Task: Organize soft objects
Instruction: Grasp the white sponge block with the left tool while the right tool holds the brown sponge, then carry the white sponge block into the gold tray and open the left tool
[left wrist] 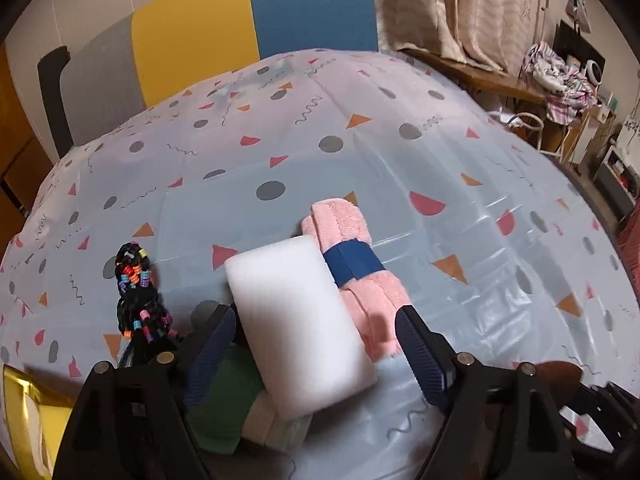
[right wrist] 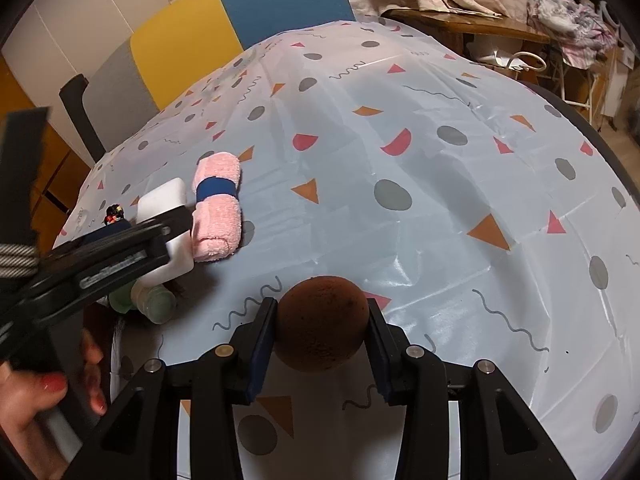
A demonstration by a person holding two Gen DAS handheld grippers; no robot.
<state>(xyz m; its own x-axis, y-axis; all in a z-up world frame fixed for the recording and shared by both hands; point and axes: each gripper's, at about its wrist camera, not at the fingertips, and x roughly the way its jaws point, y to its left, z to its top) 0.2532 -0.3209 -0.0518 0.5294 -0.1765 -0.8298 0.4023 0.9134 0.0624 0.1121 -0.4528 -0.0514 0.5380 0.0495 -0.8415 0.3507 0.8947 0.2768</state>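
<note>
- The white foam block (left wrist: 302,328) lies between the fingers of my left gripper (left wrist: 316,344), tilted, its near end resting on top of a green-and-white sponge (left wrist: 240,408). The fingers are spread wider than the block; the left pad (left wrist: 210,356) sits right beside its edge, the right pad (left wrist: 420,356) stands apart from it, so this gripper is released.
- Just to the right of the block, touching its long side, lies a rolled pink towel (left wrist: 352,264) bound by a blue band (left wrist: 352,266); its near end reaches in beside my right pad.
- My right gripper (right wrist: 322,332) is clenched on a brown foam ball (right wrist: 322,324), both pads pressed against its sides, held above the near part of the desk.
- From the right wrist camera, the foam block (right wrist: 164,204), the pink towel (right wrist: 218,212) and the sponge (right wrist: 156,300) sit together far to the left of the ball, with my left gripper (right wrist: 120,240) over them.
- A black beaded hair piece (left wrist: 138,296) with coloured beads lies on the desk to the left of the block, apart from it.
- The desk is covered by a pale blue cloth (left wrist: 400,168) printed with grey dots, orange triangles, pink half-circles and squiggles.
- At the near left corner is something shiny and gold (left wrist: 24,408).
- Beyond the far edge stands a chair back (left wrist: 256,20) in grey, yellow and blue panels.
</note>
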